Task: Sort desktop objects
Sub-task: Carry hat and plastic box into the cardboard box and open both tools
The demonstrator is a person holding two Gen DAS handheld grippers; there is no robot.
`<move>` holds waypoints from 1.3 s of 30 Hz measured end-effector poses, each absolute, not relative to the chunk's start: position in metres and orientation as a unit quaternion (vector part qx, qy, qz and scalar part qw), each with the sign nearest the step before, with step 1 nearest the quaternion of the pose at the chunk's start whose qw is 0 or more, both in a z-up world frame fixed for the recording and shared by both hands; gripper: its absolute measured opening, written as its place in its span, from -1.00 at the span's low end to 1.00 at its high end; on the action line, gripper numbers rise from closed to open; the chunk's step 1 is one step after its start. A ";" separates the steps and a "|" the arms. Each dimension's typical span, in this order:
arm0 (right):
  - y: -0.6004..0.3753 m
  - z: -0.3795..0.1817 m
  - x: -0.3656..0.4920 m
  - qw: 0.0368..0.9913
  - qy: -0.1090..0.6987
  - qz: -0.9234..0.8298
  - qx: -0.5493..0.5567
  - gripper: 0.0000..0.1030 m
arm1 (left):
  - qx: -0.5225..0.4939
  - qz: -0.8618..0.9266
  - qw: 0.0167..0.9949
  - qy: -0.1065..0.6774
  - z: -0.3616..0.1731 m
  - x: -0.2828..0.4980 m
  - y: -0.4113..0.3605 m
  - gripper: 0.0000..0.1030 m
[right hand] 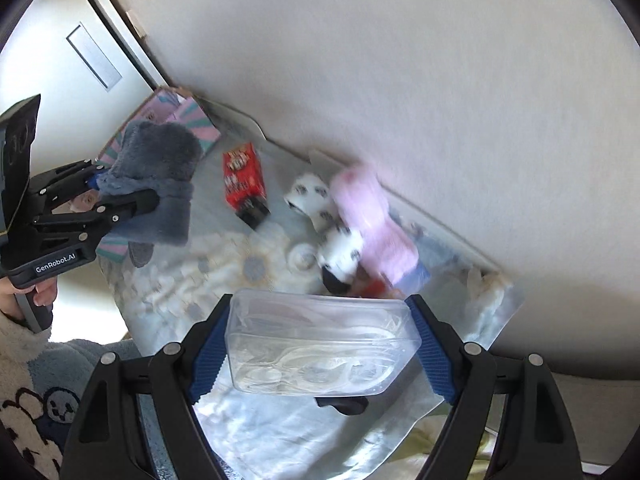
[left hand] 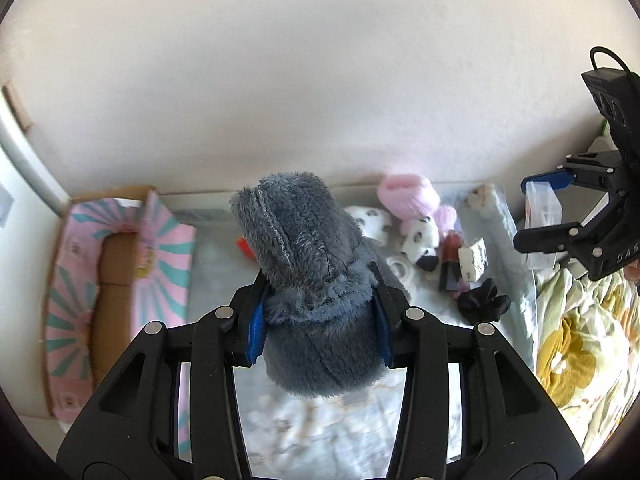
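The left gripper point(left hand: 320, 320) is clamped on a grey plush pouch point(left hand: 308, 264), its blue pads pressed into the fur on both sides; the pouch sticks up and away from the fingers, a zipper seam running along its top edge. In the right wrist view the same gripper point(right hand: 120, 196) shows at nine o'clock, lifted clear of the surface with the pouch point(right hand: 156, 172) hanging from it, and a hand point(right hand: 42, 292) wraps the handle below.

The right gripper point(right hand: 320, 344) has its jaws set wide and closed on a clear plastic box point(right hand: 320, 344) — the blue pads point(right hand: 208, 352) meet its two short ends, and the box is held above the pale floral cloth point(right hand: 256, 432).

On the cloth, at about eleven o'clock from the box, lies a red carton point(right hand: 244, 180). At twelve to one o'clock sit white plush toys with black spots point(right hand: 340, 252) and a pink plush piece point(right hand: 372, 220), touching one another, near the wall.

In the left wrist view a cardboard box with pink and teal rays point(left hand: 116, 276) stands open at nine o'clock, beside the cloth. A black fabric item point(left hand: 482, 300) lies at three o'clock from the pouch — near a small white carton point(left hand: 472, 260).
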State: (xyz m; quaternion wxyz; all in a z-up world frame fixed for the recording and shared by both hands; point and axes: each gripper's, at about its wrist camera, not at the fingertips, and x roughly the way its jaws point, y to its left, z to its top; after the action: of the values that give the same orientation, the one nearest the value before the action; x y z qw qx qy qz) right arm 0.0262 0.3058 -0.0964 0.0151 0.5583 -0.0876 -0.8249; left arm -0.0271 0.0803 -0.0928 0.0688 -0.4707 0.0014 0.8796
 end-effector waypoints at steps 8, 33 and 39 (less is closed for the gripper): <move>0.258 -0.054 -0.011 0.030 -0.039 -0.828 0.558 0.55 | -0.444 0.894 0.055 0.001 -0.054 -0.013 0.023 -0.24; 0.069 -0.047 -0.192 0.160 0.088 -0.794 0.579 0.55 | -0.505 0.860 -0.024 -0.064 -0.088 0.018 -0.155 -0.24; 0.045 -0.067 -0.232 0.178 0.100 -0.776 0.597 0.55 | -0.547 0.834 -0.030 -0.069 -0.117 0.018 -0.172 -0.24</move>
State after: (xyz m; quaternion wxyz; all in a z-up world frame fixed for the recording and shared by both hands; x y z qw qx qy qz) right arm -0.2316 0.0453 -0.0674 0.1780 0.5970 0.1001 -0.7758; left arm 0.0177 -0.1722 -0.1174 -0.0298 -0.5472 -0.0694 0.8336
